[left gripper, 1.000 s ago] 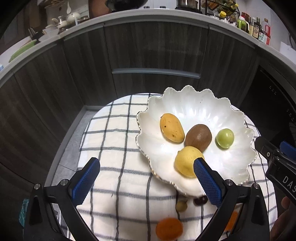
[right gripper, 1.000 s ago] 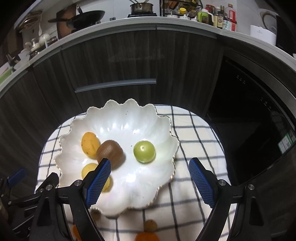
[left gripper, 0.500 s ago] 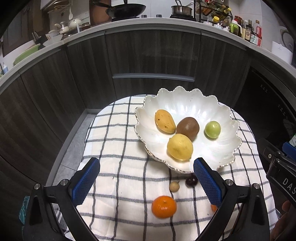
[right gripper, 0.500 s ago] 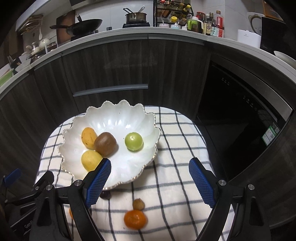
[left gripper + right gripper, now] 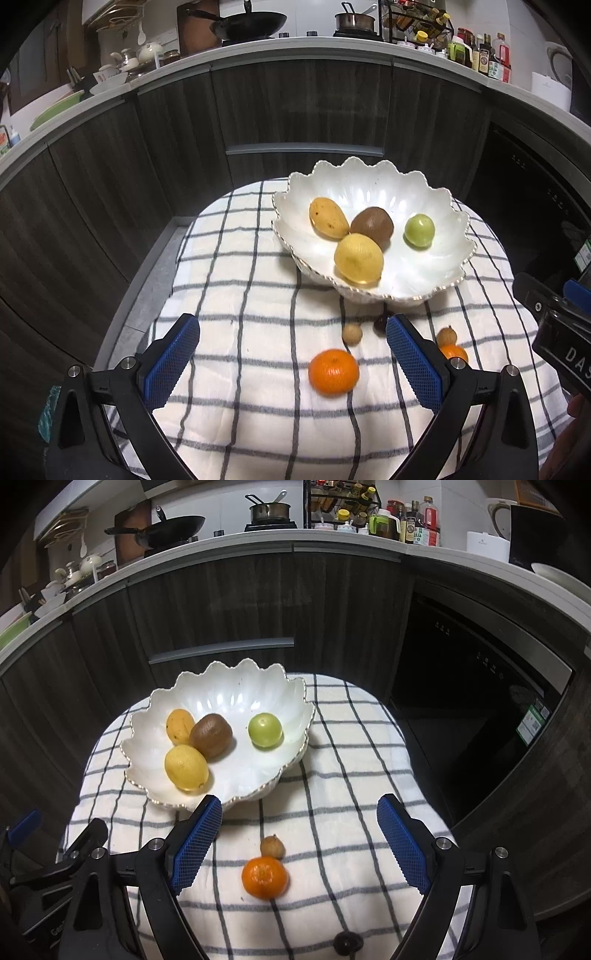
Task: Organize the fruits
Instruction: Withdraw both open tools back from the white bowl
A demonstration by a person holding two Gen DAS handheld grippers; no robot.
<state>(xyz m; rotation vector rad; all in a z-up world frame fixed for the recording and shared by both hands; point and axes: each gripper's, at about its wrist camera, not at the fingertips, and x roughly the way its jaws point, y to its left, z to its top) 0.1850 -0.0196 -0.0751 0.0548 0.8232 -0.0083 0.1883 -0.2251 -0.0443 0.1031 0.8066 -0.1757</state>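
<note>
Both grippers wide open and empty, loose fruit waiting on the cloth in front of us.

We see the right gripper (image 5: 299, 836) with its jaws spread, and a tangerine (image 5: 264, 877) sits near, almost dead centre between them, a small brown longan (image 5: 272, 846) touching its far side. Round fruit, so no long axis to line up. Our left gripper (image 5: 291, 360), just as open, has a second tangerine (image 5: 333, 372) just inside its right finger, another longan (image 5: 351, 334) beyond. Farther off, the scalloped white bowl (image 5: 236, 686) holds a lemon (image 5: 186, 767), kiwi (image 5: 211, 735), mango (image 5: 179, 725) and green fruit (image 5: 265, 730). We judge the right hand better lined up.
</note>
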